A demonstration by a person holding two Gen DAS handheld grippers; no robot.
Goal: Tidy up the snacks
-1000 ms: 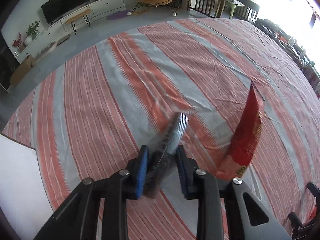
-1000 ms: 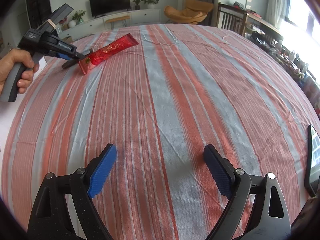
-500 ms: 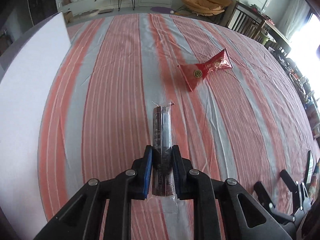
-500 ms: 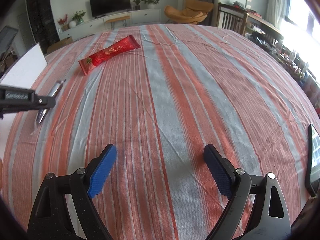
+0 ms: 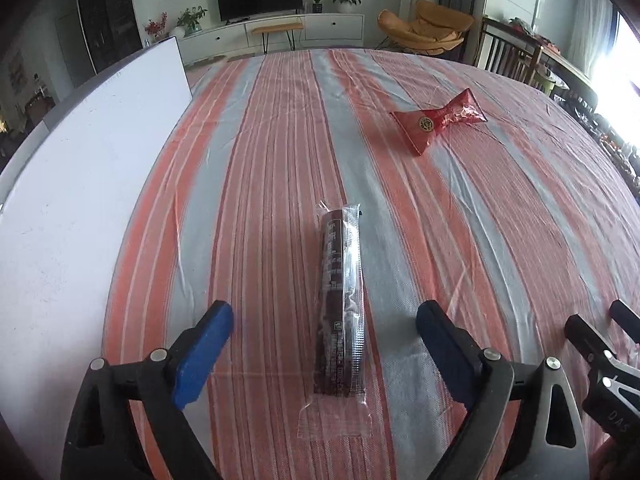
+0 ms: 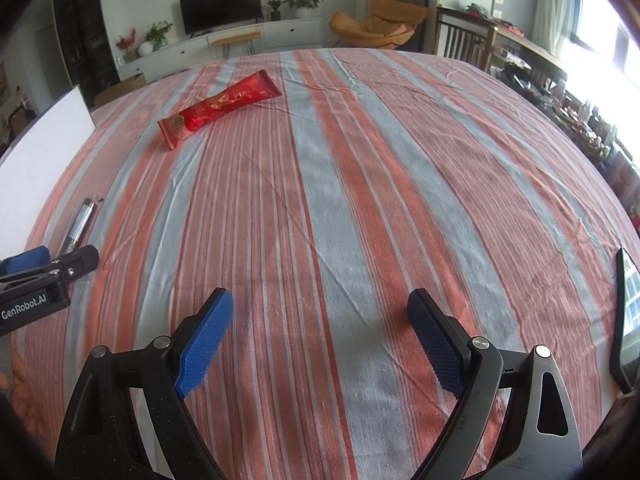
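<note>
I see left gripper [image 5: 324, 344] fingers just spread, released; dark snack stick [image 5: 340, 304] lies flat between them on striped bench [image 5: 500, 240], lengthwise toward 12 o'clock, parked beside white board [image 5: 80, 200]. Red snack packet [image 5: 436, 120] at 1 o'clock, untouched. Right gripper [image 6: 320, 336] fingers wide, empty, waiting.

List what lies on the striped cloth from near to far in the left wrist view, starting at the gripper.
left gripper, jaws wide apart → dark snack bar in clear wrapper, lying on the striped tablecloth between the fingers, untouched → red snack packet.
</note>
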